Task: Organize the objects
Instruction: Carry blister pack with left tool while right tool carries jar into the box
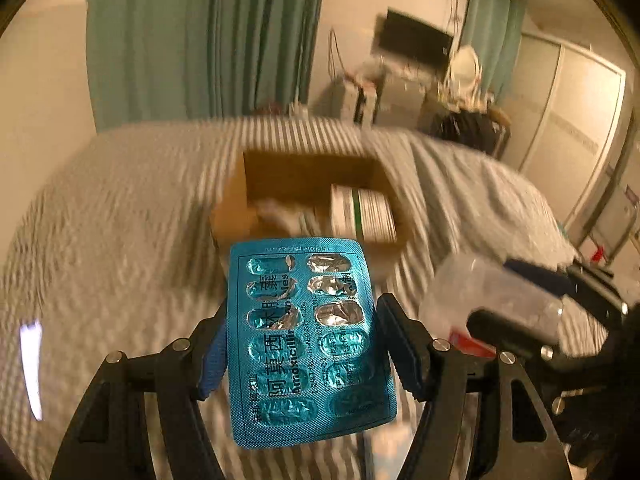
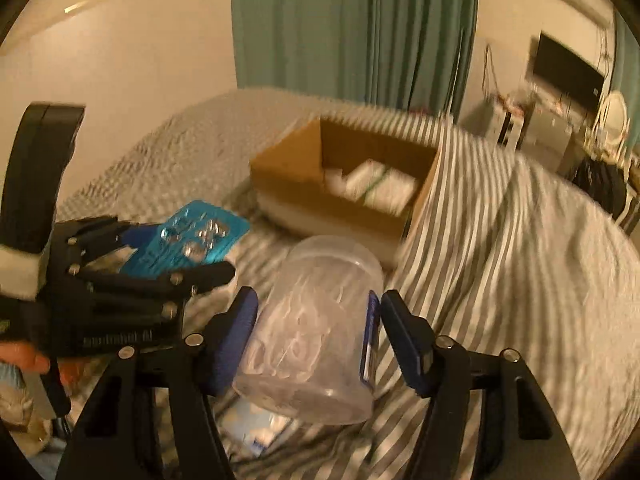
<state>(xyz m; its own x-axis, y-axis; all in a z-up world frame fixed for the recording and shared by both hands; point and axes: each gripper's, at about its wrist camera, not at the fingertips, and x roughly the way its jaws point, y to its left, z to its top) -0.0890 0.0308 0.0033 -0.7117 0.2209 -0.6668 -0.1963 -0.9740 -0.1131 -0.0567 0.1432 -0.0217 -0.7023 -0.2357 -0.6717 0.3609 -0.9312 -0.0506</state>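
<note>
left gripper (image 1: 302, 344) pinching amoxicillin blister pack (image 1: 308, 340), long axis toward 12 o'clock | cardboard box (image 1: 240, 184) at 12 o'clock, near | right gripper (image 2: 316, 336) clamping clear plastic jar (image 2: 316, 332), box at 12 o'clock

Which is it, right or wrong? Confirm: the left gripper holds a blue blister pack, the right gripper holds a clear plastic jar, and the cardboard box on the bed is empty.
Wrong on the box. The cardboard box is not empty: white packets lie inside, as the right wrist view shows. The left gripper does hold the blue blister pack, the right gripper the clear plastic jar.
</note>
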